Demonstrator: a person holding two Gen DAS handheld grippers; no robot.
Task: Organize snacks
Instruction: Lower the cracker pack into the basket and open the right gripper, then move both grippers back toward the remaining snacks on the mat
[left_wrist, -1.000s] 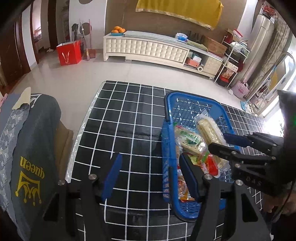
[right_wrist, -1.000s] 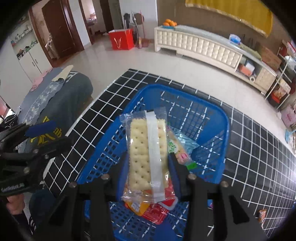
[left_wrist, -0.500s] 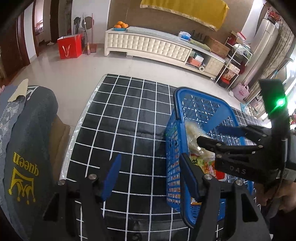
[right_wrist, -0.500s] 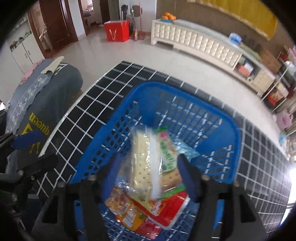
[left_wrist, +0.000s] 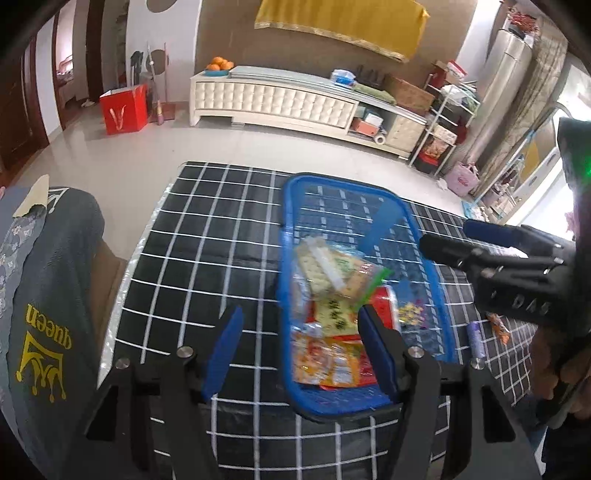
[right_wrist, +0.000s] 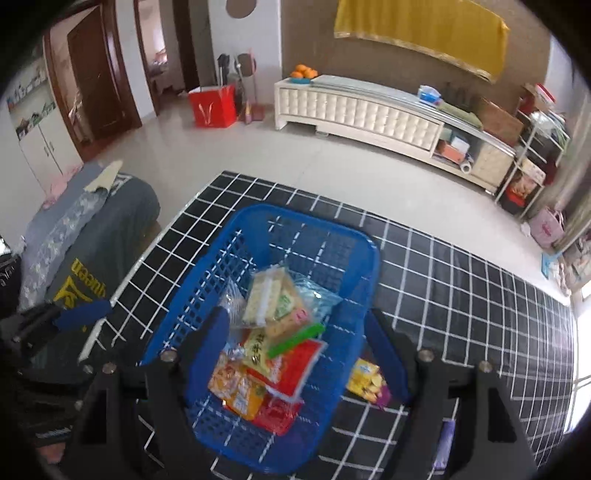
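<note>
Step in hand: between picks, most snacks in blue basket (right_wrist: 369, 258) on checked worktop (right_wrist: 480, 295). Cracker pack (right_wrist: 264, 295) lying on top of pile, free of both tools. Right hand-held gripper (right_wrist: 295, 354) wide open above basket, empty. Left hand-held gripper (left_wrist: 301, 347) likewise open, empty, over basket's near-left rim. Yellow snack packet (right_wrist: 365, 380) on worktop just beside basket's right wall; purple item (left_wrist: 474, 338) near it, probably a small wrapped snack, blurred. Next move: lower right tool to yellow packet, close, lift over rim.
</note>
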